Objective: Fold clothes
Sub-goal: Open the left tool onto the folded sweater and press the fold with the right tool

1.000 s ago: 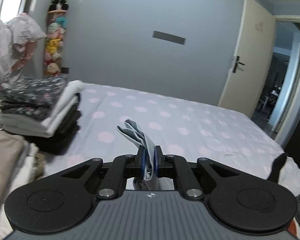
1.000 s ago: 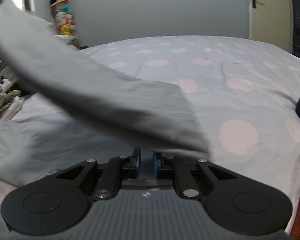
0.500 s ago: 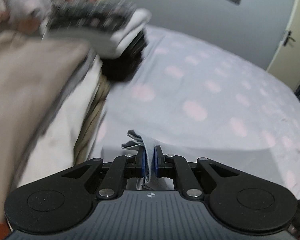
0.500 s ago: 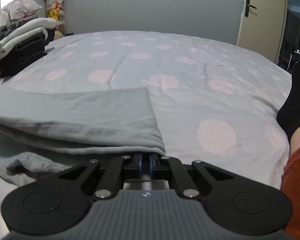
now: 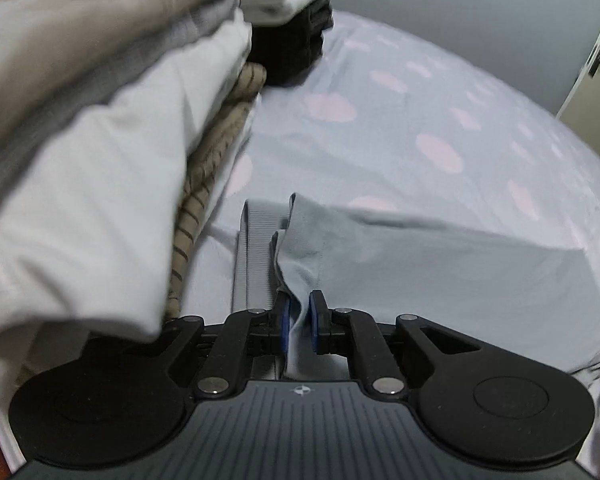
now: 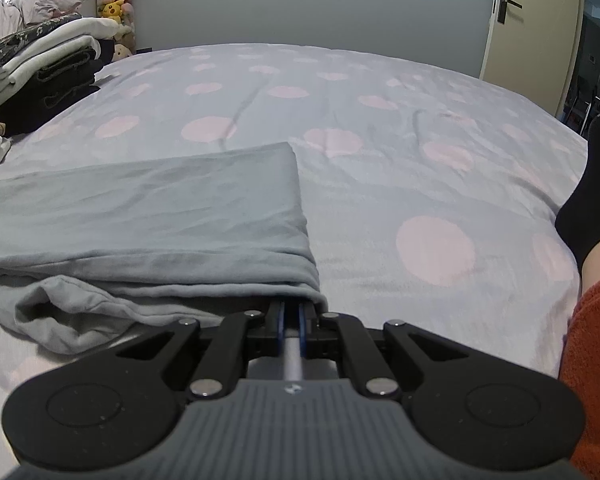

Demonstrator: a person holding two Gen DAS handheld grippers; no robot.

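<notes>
- Grey garment is laid folded on the spotted bedsheet, at 10 o'clock from the right gripper.
- Its hem is pinched by the left gripper.
- Its fold edge is clamped by the right gripper.

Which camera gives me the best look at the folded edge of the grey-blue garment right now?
Right wrist view: the grey-blue garment lies flat on the dotted bedsheet, its fold line sharp. Left wrist view shows only the bunched corner clamped in the left gripper, slightly blurred.
</notes>
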